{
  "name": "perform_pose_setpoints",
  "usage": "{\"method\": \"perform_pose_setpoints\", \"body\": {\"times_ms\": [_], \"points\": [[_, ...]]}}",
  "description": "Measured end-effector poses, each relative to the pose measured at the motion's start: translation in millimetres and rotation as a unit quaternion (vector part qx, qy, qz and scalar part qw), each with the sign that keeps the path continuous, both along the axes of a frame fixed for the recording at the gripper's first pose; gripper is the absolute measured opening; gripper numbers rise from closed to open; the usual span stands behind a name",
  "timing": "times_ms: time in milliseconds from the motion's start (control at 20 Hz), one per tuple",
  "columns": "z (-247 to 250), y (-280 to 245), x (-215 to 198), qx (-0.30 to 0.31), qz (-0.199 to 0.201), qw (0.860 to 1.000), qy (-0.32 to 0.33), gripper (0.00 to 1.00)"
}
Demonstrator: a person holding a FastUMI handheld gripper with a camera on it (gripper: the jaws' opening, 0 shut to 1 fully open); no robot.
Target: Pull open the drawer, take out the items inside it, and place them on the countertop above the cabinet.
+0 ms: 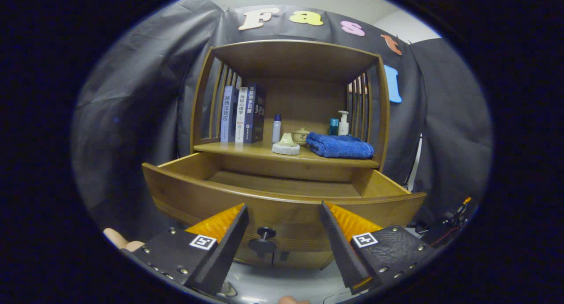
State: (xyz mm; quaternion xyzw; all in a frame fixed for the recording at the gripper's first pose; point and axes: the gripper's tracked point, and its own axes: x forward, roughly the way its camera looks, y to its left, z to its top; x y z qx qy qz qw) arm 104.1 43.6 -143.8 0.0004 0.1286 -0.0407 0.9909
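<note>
Since the drawer stood pulled out, your gripper sat back with fingers apart, knob free between them, ready to reach in.

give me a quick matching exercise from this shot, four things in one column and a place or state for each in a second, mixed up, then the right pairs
Things:
1. drawer
2. blue towel
3. books
4. gripper

Places or states:
A. standing upright at the countertop's slatted side
B. pulled out, knob between the fingers
C. open, fingers apart, holding nothing
D. folded, lying near the pump bottle

Pairs: 1-B, 2-D, 3-A, 4-C
</note>
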Motion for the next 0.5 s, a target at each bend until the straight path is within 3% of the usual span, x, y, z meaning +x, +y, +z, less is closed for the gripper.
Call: {"method": "perform_pose_setpoints", "body": {"times_ms": [300, 500], "points": [[-2.5, -1.4, 13.8, 0.013, -0.028, 1.000, -0.003, 0.97], [-5.0, -2.2, 11.1, -0.010, -0.032, 0.999, -0.001, 0.96]]}}
